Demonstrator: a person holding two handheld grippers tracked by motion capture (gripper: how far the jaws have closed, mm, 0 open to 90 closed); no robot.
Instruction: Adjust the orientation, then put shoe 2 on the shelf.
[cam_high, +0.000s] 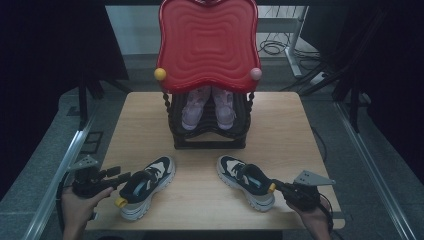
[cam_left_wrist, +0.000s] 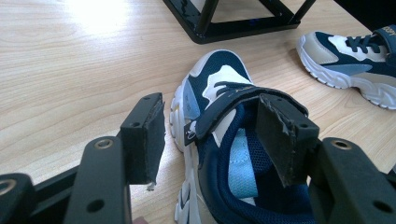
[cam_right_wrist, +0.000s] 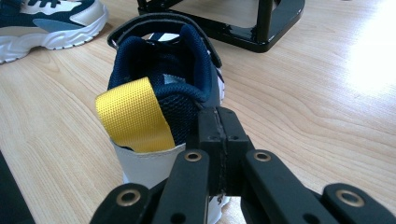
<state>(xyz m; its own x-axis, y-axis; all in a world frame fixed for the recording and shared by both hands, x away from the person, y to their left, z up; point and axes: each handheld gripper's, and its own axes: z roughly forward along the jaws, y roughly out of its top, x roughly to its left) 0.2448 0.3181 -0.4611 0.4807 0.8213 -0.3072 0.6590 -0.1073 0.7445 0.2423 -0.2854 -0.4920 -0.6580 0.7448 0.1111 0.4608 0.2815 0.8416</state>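
Two navy, white and beige sneakers lie on the wooden table (cam_high: 285, 130), toes toward the rack. My left gripper (cam_high: 124, 176) is at the heel end of the left sneaker (cam_high: 147, 185). In the left gripper view my left gripper (cam_left_wrist: 215, 135) is open; one pad (cam_left_wrist: 149, 135) is over the table outside the left sneaker (cam_left_wrist: 219, 79), the other pad (cam_left_wrist: 280, 135) over its opening by the strap. My right gripper (cam_right_wrist: 219, 126) is shut, pads together against the heel of the right sneaker (cam_right_wrist: 163, 60), beside its yellow pull tab (cam_right_wrist: 133, 119). Nothing shows between the pads.
A black shoe rack (cam_high: 210, 140) with a red wavy top (cam_high: 207, 42) stands at the table's back middle, holding a pair of pink shoes (cam_high: 207, 107). Metal rails run along both table sides. The right sneaker (cam_high: 245, 180) and right gripper (cam_high: 276, 186) are near the front edge.
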